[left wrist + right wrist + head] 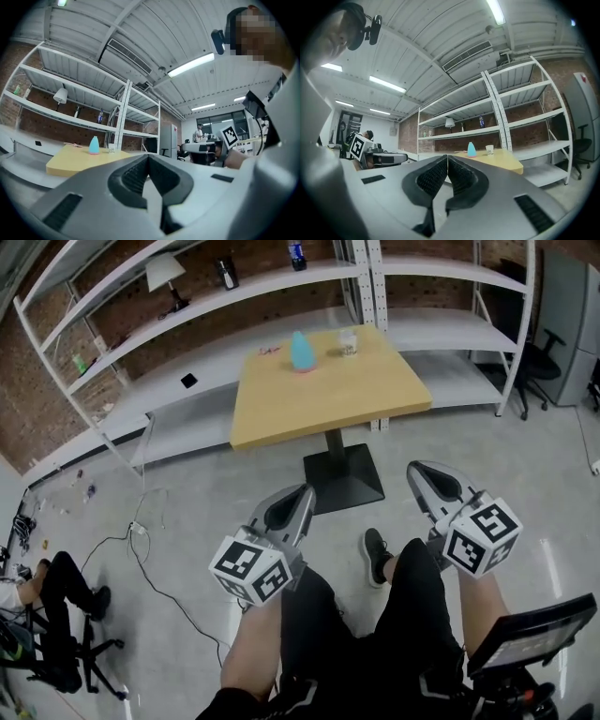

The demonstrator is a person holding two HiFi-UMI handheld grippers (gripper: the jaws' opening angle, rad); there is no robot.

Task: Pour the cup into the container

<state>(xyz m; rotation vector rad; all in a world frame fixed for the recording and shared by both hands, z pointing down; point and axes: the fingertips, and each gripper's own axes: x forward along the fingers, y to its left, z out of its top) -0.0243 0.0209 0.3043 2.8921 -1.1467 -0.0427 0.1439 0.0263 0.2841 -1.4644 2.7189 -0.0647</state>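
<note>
A clear cup [348, 342] stands at the far edge of the square wooden table [328, 395], with a light-blue cone-shaped container [301, 351] to its left. Both show small in the left gripper view, container [94, 145] and cup [111, 148], and in the right gripper view, container [471, 149] and cup [489, 150]. My left gripper [298, 495] and right gripper [420, 473] hang low over the person's lap, well short of the table. Both are shut with nothing between the jaws.
White metal shelving [187, 315] runs behind the table, holding a lamp [166, 277] and bottles. The table's black pedestal base [342, 479] stands on the grey floor. Cables [150, 549] trail at the left, near a seated person [47, 601]. An office chair [534, 362] stands at the right.
</note>
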